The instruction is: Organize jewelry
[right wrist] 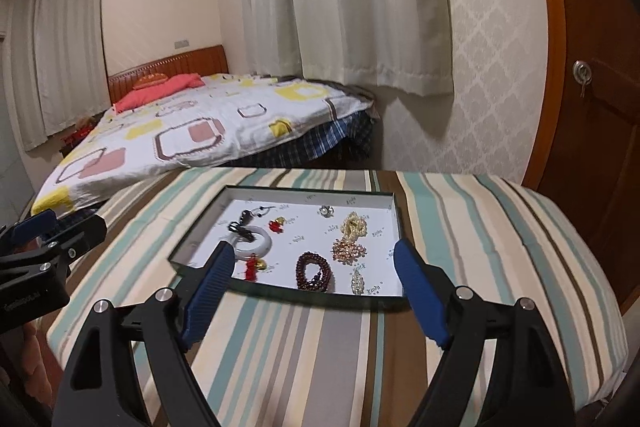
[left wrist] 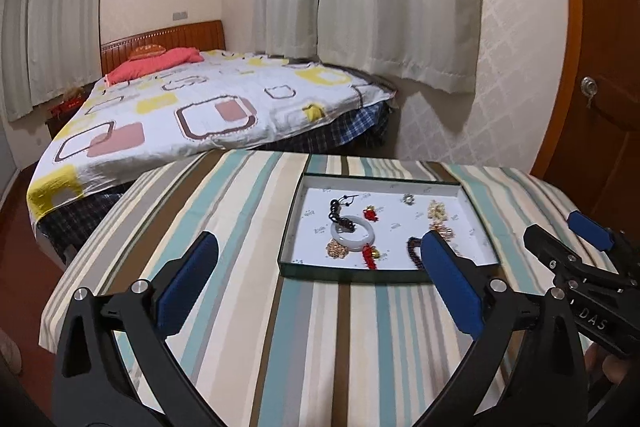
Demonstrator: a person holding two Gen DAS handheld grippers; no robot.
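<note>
Left tongs [left wrist: 320, 287], black with blue ribbed pads, are spread wide above the near left part of the striped-cloth tabletop [left wrist: 248, 327]; nothing lies between the pads. Right tongs [right wrist: 314, 291] of the same build are likewise spread and empty, held over the near edge of the shallow dark-rimmed tray with a white printed floor [right wrist: 308, 195]. Neither pair touches the tray.

The tray rests flat on the tabletop, towards the far side. All jewelry lies inside it, loose. Contents, left to right:

- Dark beaded cord [right wrist: 245, 223], far left, its near end lying over the ring below.
- White smooth stone bangle [right wrist: 262, 245], partly hidden in the right wrist view by the left pad.
- Red tassel with gold bell [right wrist: 256, 267], just near of the bangle.
- Small red-and-gold charm [right wrist: 276, 225], just right of the bangle.
- Dark red beaded bracelet [right wrist: 314, 271], coiled, near edge, centre.
- Small silver-coloured piece [right wrist: 326, 211], far centre; its kind cannot be told.
- Cream pearl cluster [right wrist: 354, 225], right of centre.
- Rose-gold bead cluster [right wrist: 349, 251], touching the pearl cluster's near side.
- Small pale oval pendant [right wrist: 357, 282], near right.

A bed with a patterned cover [right wrist: 192, 135] stands beyond the tabletop, to the left.
</note>
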